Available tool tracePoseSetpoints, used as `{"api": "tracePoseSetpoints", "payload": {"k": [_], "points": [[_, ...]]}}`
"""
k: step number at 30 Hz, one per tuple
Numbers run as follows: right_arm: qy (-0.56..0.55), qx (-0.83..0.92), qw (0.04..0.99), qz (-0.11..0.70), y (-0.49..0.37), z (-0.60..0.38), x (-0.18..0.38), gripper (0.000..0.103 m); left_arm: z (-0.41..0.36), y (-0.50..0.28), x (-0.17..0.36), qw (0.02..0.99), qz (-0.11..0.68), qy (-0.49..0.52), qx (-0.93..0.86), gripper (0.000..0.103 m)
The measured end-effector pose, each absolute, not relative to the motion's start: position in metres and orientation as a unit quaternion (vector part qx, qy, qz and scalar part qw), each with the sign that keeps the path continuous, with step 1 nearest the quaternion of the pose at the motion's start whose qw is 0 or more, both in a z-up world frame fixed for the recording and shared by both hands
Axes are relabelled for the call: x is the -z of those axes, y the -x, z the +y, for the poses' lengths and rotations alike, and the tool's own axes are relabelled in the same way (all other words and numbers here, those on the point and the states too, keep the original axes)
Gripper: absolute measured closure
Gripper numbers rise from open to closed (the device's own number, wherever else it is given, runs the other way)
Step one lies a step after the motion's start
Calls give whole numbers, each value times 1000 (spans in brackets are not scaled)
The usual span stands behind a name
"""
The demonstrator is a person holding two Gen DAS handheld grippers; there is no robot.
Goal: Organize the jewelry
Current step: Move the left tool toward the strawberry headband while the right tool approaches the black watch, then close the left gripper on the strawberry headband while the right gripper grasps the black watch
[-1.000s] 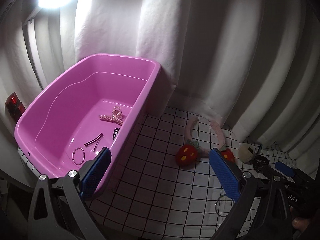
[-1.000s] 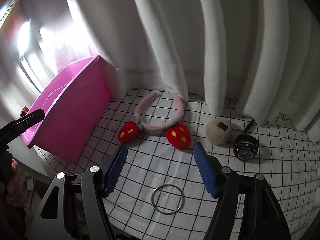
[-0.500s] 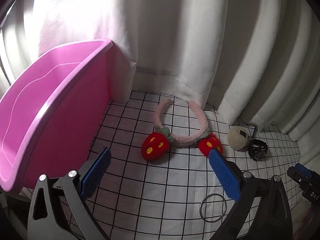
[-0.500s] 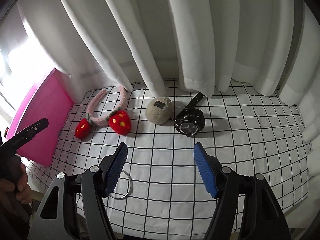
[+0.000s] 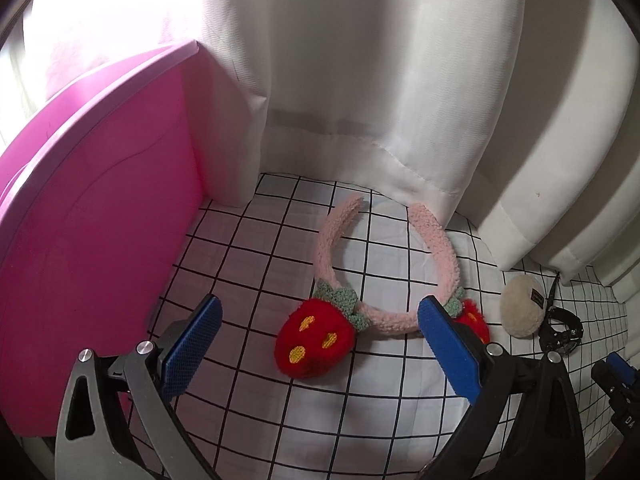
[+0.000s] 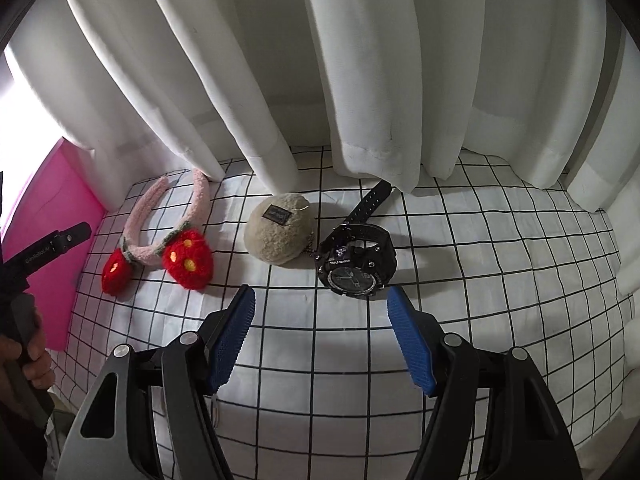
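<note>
"Where did things lie?"

"The pink tub (image 5: 92,216) stood at the surface's (image 6: 480,280) left edge; the headband (image 5: 384,264) lay beside it near the back edge, the watch (image 6: 356,256) mid-surface."

"And the claws?"

"The left claw (image 5: 318,344) and the right claw (image 6: 320,336) both gaped, released, holding nothing. Best to straddle the headband's band, not the soft strawberries."
</note>
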State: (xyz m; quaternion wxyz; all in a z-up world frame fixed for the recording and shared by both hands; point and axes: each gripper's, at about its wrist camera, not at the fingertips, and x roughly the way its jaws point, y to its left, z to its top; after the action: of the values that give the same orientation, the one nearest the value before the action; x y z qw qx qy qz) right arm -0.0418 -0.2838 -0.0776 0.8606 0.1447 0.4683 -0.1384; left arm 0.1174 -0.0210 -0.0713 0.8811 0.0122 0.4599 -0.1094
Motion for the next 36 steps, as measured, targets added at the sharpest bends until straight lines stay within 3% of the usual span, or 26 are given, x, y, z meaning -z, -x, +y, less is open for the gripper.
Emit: {"api": "tracePoseSetpoints", "payload": {"k": [17,36], "points": [[-133,183,822,523,-9,-316,142,33,-45,-186,126,861,499,-27,95,6],[-123,181,819,530,-23,-315,160,33,-63,-218,168,846,524,-46,80,6]]}}
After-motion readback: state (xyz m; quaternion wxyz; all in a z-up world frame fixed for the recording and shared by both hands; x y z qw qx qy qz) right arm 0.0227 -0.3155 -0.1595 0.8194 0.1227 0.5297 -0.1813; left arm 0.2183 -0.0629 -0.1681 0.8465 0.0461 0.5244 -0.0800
